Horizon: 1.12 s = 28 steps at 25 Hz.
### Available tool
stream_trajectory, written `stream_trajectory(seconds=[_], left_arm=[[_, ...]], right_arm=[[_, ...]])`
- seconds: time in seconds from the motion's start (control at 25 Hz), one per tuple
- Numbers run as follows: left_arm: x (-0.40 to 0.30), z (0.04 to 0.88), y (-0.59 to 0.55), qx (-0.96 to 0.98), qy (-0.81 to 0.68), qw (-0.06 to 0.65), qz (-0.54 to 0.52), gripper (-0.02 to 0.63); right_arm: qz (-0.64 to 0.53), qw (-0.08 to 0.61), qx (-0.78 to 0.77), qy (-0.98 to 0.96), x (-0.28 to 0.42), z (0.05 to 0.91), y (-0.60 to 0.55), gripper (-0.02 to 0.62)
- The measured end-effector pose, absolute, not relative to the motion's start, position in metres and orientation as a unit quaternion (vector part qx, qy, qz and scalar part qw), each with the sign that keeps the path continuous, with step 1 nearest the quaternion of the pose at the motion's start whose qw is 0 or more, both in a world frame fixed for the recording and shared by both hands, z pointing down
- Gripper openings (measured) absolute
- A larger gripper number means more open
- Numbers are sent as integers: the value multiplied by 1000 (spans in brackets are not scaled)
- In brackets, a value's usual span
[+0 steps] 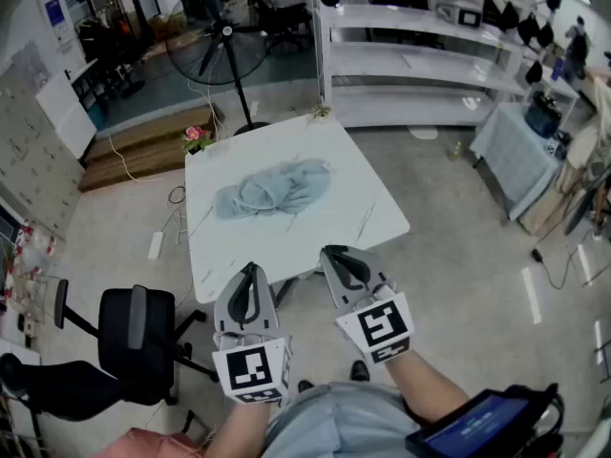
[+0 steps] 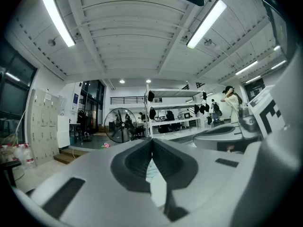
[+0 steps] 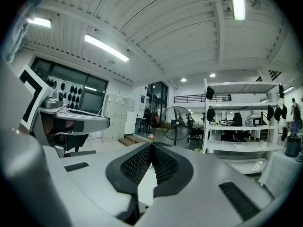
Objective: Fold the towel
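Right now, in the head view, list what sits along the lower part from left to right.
black office chair → left gripper → right gripper → blue-lit screen

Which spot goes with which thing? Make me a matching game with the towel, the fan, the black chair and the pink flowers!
Things:
1. towel
2. fan
3. black chair
4. pink flowers

Places:
A. on the floor, left of the table's near edge
B. crumpled on the white table top
C. by the table's far left corner
D. standing on the floor beyond the table

Pairs: 1-B, 2-D, 3-A, 4-C
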<state>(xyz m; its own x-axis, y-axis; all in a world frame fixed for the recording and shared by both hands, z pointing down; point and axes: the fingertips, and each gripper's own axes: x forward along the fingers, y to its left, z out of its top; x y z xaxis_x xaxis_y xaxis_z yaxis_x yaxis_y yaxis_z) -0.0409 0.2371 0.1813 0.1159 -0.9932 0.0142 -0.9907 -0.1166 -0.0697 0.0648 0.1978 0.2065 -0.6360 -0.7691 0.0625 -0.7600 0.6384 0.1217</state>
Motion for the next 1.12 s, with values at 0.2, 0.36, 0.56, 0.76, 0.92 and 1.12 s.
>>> stream_trajectory(seconds=[0.2, 0.36, 0.56, 0.76, 0.92, 1.12], left_arm=[[-39, 183, 238, -742, 669, 27, -34, 9], [-29, 186, 235, -736, 676, 18, -34, 9], [-2, 191, 232, -730, 682, 11, -45, 9], [20, 197, 225, -721, 690, 8, -63, 9], [22, 206, 218, -713, 697, 3, -76, 9], [9, 225, 200, -706, 704, -13, -76, 9]], right_arm=[[-39, 53, 417, -906, 66, 207, 199, 12], [-35, 49, 402, -914, 78, 209, 198, 14], [-29, 49, 392, -918, 105, 214, 194, 31], [-17, 57, 388, -920, 130, 224, 185, 31], [-4, 70, 377, -924, 135, 242, 173, 29], [1, 82, 361, -929, 121, 260, 153, 26]])
